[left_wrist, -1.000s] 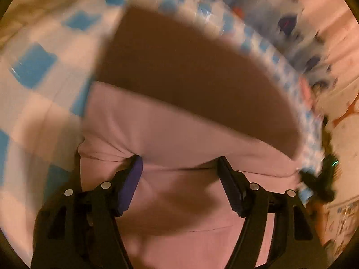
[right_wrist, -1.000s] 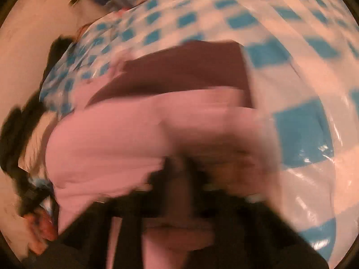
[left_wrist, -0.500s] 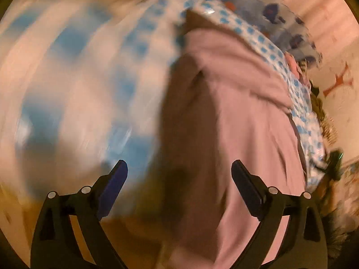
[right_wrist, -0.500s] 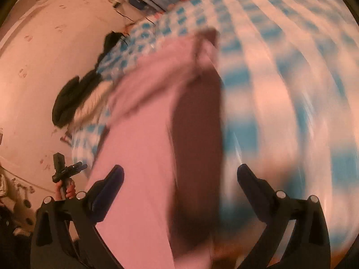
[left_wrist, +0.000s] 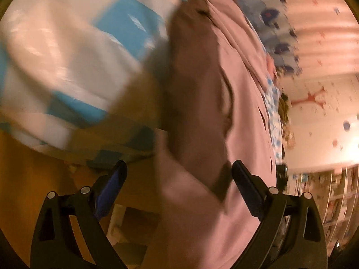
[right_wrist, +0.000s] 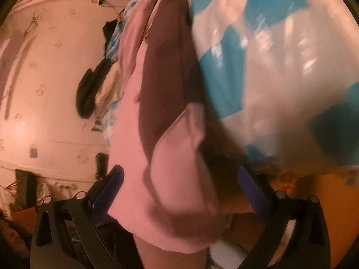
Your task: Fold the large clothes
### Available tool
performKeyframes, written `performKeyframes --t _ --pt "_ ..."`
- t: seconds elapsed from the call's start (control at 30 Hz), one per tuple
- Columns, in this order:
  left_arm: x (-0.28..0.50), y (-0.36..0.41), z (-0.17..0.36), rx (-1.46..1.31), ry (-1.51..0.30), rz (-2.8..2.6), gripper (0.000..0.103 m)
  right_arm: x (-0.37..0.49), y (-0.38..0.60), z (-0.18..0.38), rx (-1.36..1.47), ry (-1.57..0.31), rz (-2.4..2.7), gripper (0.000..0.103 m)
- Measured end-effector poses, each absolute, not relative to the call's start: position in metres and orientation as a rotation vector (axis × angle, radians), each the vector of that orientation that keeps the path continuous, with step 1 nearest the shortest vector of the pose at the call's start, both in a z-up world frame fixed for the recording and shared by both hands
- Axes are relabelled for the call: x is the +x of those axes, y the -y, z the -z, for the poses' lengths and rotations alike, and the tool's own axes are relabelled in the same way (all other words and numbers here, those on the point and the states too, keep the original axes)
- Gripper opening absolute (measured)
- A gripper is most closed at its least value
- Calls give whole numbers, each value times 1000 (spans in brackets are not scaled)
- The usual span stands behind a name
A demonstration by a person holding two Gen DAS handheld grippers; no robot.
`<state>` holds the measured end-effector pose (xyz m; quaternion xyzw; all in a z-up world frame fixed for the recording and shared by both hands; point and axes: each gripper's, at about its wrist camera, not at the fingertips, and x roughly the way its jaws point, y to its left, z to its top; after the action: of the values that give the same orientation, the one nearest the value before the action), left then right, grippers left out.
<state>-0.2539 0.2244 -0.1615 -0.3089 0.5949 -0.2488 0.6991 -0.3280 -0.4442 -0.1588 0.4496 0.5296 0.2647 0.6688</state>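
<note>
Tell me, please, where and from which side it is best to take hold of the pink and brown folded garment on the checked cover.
Probably grip the pink and brown folded garment at its near end, where the pink layers hang past the edge of the blue and white checked cover. Come from the front: this end is free, so open fingers can close over all layers. The rest lies flat on the cover.

Pink garment (left_wrist: 244, 116): lies in a long fold across the blue-and-white checked cover (left_wrist: 74, 51), its dark brown panel (left_wrist: 197, 103) facing me. My left gripper (left_wrist: 179, 192): jaws spread wide, nothing pinched, the garment's near end between them untouched. Patterned blue fabric (left_wrist: 273, 22): beyond. Picture blurred.
</note>
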Motion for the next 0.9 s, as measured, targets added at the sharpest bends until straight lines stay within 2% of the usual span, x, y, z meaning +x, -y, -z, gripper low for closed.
performKeyframes --t 0.27,0.3,0.43,0.53,0.73,0.8,0.87,0.9 --pt "-263 -179 148 -504 -1339 600 90 -315 416 161 1047 -1172 -727 97" --pt "-266 -174 142 -444 -1321 573 90 -314 412 159 1032 -1162 -734 94" --pt "-274 -149 118 -206 -1264 478 88 -319 413 158 995 -1158 -718 64" --pt "-279 -130 102 -59 -1216 436 83 -322 414 156 985 -1143 -711 58" --pt "-283 -116 87 81 -1171 398 64 -330 414 152 970 -1137 -734 55" --pt "-283 -120 88 78 -1171 398 64 -330 415 152 971 -1133 -741 55" --pt "-283 -127 93 52 -1173 409 63 -330 416 155 988 -1138 -742 57" --pt "-282 -129 95 25 -1178 419 60 -330 418 157 997 -1141 -742 65"
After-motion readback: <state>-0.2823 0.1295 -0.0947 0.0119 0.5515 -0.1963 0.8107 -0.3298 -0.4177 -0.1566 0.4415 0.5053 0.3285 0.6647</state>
